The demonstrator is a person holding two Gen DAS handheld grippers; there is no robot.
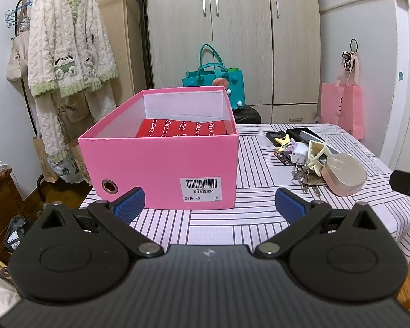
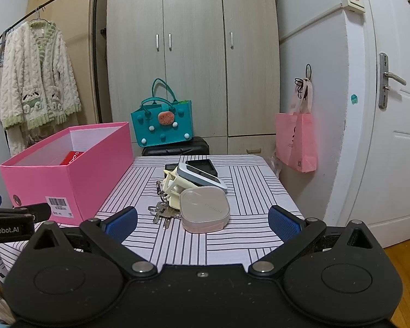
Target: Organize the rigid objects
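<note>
— where does the tidying stand?

— early, by the look of it. the pink box (image 1: 161, 164) fills centre-left of the left wrist view, on the striped table (image 1: 218, 229), with only a red case (image 1: 181, 129) inside. the pile (image 2: 190, 191) of small hard things sits loose at mid-frame in the right wrist view.

— and the grippers?

— both empty. the left gripper (image 1: 209, 205) has its jaws spread wide, low in its frame, facing the box's labelled end. the right gripper (image 2: 202, 221) is just as wide, aimed at the pile, with the compact (image 2: 205, 209) nearest to it.

— so the next move?

— likely a first pick from the pile — the compact looks the easiest, being on top and in front. it calls for a descent square over its flat lid, then a carry toward the left of the frame and over the box wall.

— anything in the way?

— the keys (image 2: 161, 213) lie touching the compact's left edge, and a yellow clip (image 2: 172, 184) and a grey device (image 2: 202, 179) crowd just behind it; a careless close could drag them along. the left gripper's arm also juts in at the lower left of the right view, near the carry path.

— around the table?

— a wardrobe (image 2: 191, 54) at upper centre, a teal bag (image 2: 161, 128) below it, a pink bag (image 2: 296, 142) on the wall at right, a robe (image 1: 68, 43) hanging upper left.
</note>
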